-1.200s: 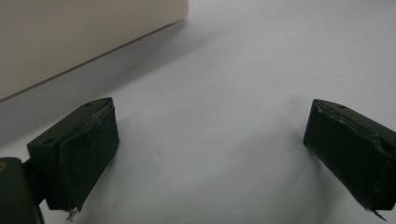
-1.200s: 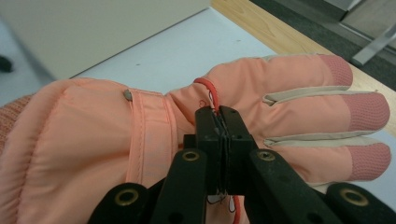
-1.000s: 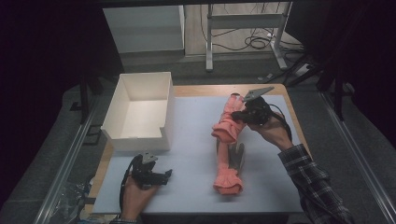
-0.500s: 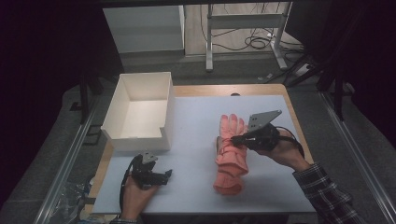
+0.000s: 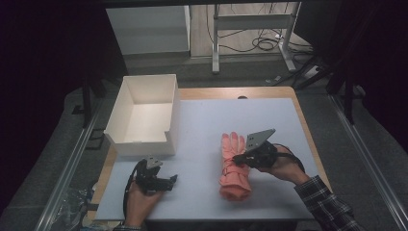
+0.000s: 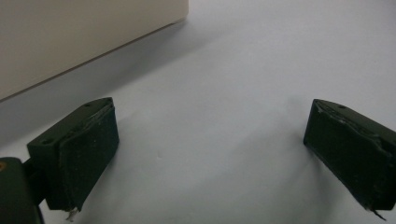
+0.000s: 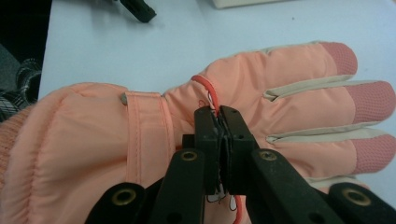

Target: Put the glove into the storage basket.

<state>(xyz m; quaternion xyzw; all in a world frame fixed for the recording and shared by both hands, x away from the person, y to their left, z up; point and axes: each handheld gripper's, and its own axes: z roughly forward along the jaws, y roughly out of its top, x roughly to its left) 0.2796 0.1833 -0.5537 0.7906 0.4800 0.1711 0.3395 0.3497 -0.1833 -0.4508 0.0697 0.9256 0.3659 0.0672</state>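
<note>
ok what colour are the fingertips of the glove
Darker pink, textured fingertips on a peach glove with beige strips between the fingers; clearest in the right gripper view.

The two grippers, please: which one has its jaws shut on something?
The right gripper, at the right of the high view: its jaws are pinched together on the glove, catching its red cord. The left gripper stands wide open over bare table.
</note>
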